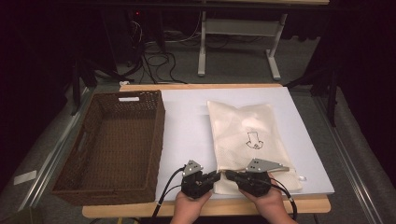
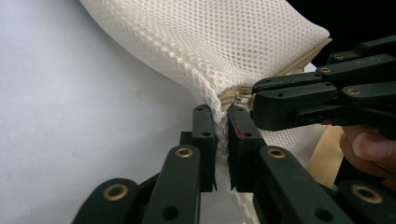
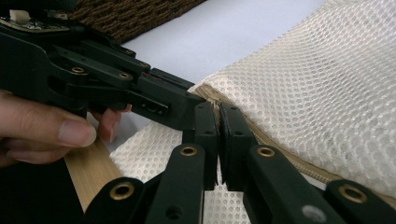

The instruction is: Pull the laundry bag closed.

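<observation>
A: Status on your left gripper (image 2: 222, 116)?

B: Your left gripper is clamped on the mesh bag (image 1: 247, 135), jaws narrow, pinching the netting right at the corner where the zipper (image 2: 236, 97) ends. In the left gripper view the mesh runs down between the pads.

A: And your right gripper (image 3: 219, 112)?

B: Also narrow, closed on the same bag. In the right gripper view the jaws grip the zipper seam; the tan zipper tape runs off to their right along the bag edge. Can't make out whether the pull tab itself is between the pads.

A: How do the two sit?

B: Tip to tip. Your right gripper's jaws come in just beside your left gripper's jaws, touching or nearly so at that corner. From the high view both grippers meet at the bag's near edge, left gripper (image 1: 198, 179) pointing right, right gripper (image 1: 252, 177) pointing left.

A: Where's the bag overall?

B: Flat on the white board (image 1: 187, 121), stretching away from both grippers. Only the gripped corner is lifted.

A: Anything else?

B: Brown wicker basket (image 1: 112, 140) beyond your left gripper, on its outer side, well apart from the bag.
</observation>
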